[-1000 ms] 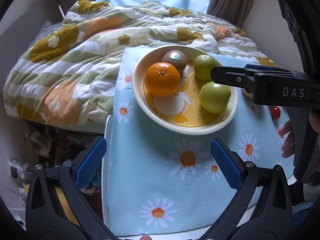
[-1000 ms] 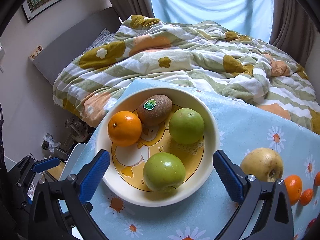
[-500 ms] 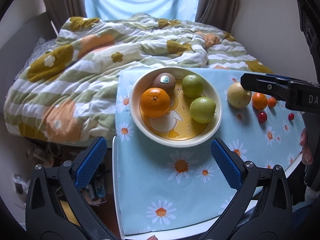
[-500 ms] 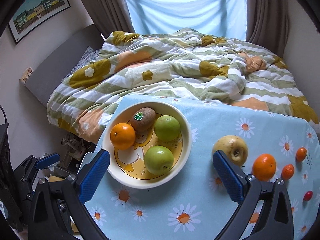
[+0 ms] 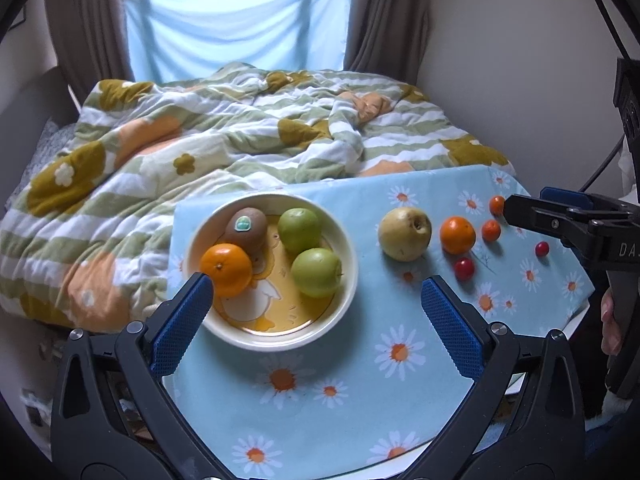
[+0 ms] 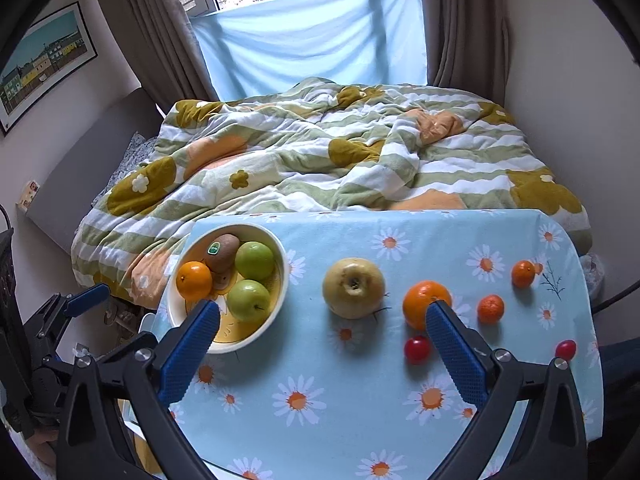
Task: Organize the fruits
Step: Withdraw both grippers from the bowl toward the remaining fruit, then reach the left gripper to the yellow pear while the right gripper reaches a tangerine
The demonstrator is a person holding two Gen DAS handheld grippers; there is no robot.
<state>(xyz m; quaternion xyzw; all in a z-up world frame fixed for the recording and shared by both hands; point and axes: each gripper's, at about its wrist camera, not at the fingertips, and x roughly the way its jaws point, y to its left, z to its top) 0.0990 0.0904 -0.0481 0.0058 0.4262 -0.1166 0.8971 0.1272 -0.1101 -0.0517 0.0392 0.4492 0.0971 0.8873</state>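
Note:
A cream bowl (image 5: pixel 348 280) (image 6: pixel 280 280) on the daisy tablecloth holds an orange (image 5: pixel 226 269), a kiwi (image 5: pixel 246 229) and two green apples (image 5: pixel 316 272) (image 5: pixel 299 230). To its right lie a yellow pear (image 5: pixel 405 233) (image 6: pixel 353 288), an orange (image 5: pixel 457 234) (image 6: pixel 420 300), small mandarins (image 6: pixel 490 309) (image 6: pixel 523 273) and cherry tomatoes (image 5: pixel 464 269) (image 6: pixel 417 349). My left gripper (image 5: pixel 314 310) is open and empty above the table's front. My right gripper (image 6: pixel 322 340) is open and empty, held back from the fruit; it also shows in the left wrist view (image 5: pixel 560 224).
The table (image 6: pixel 400 420) stands against a bed with a flowered quilt (image 6: pixel 320 152). A window with a blue cloth and curtains lies behind. The table's left edge drops to floor clutter (image 5: pixel 40 360).
Both grippers have pulled back and up from the bowl. The pear, oranges and tomatoes on the right have come into view.

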